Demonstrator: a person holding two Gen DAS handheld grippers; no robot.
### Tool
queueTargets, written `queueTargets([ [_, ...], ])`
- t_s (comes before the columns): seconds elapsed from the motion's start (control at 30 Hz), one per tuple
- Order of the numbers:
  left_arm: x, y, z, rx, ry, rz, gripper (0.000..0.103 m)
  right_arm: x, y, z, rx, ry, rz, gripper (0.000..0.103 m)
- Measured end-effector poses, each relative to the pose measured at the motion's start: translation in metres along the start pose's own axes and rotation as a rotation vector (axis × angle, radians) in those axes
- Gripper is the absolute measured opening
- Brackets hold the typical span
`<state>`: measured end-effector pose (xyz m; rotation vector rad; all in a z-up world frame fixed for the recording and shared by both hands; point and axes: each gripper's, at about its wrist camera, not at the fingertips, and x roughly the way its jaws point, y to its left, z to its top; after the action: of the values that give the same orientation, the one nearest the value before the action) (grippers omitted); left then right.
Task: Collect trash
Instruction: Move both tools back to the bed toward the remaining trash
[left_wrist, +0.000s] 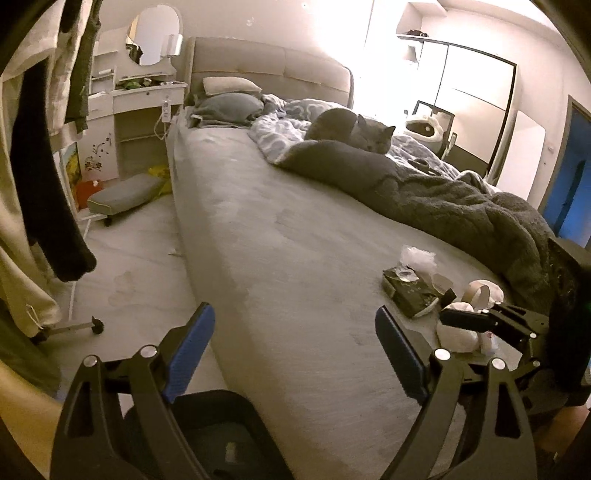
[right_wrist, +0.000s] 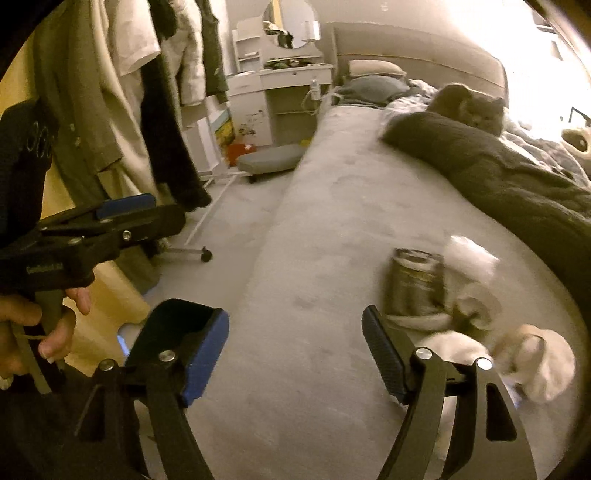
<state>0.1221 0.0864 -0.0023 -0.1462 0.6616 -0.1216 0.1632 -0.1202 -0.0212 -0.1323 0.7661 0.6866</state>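
Observation:
A small heap of trash lies on the grey bed (left_wrist: 280, 236) near its foot. It holds a dark flat packet (left_wrist: 410, 291), a clear crumpled wrapper (left_wrist: 419, 256), white crumpled tissues (left_wrist: 456, 332) and a pale paper ring (left_wrist: 480, 291). My left gripper (left_wrist: 295, 332) is open and empty over the bed's edge, left of the heap. My right gripper (left_wrist: 454, 320) reaches in beside the tissues. In the right wrist view the right gripper (right_wrist: 295, 332) stands open and empty, with the blurred dark packet (right_wrist: 413, 284) and tissues (right_wrist: 461, 347) just right of its right finger. The left gripper (right_wrist: 147, 210) is held by a hand (right_wrist: 44, 332).
A grey cat (left_wrist: 354, 129) lies on a dark blanket (left_wrist: 443, 195) on the bed's far side. Clothes hang from a wheeled rack (left_wrist: 44, 147) at left. A grey footstool (left_wrist: 122, 197) and a white dressing table (left_wrist: 147, 92) stand beyond it. A dark container (left_wrist: 221, 435) sits below the left gripper.

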Motion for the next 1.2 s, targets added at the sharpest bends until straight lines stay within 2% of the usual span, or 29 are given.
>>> queueTargets([
  [0.33,0.021,-0.04,-0.003,0.019,0.021,-0.05,0.091,-0.023,-0.039,-0.024,0.035,-0.013,-0.07,0.076],
  [0.57,0.033,-0.064,-0.005,0.049,0.034,-0.081,0.091,-0.029,-0.054,-0.037,0.042,0.001,-0.08,0.076],
  [0.87,0.049,-0.09,-0.008,0.074,0.052,-0.104,0.092,-0.051,-0.073,-0.044,0.056,-0.058,-0.086,0.076],
  [1.2,0.06,-0.114,-0.013,0.095,0.058,-0.142,0.092,-0.079,-0.101,-0.058,0.086,-0.102,-0.167,0.081],
])
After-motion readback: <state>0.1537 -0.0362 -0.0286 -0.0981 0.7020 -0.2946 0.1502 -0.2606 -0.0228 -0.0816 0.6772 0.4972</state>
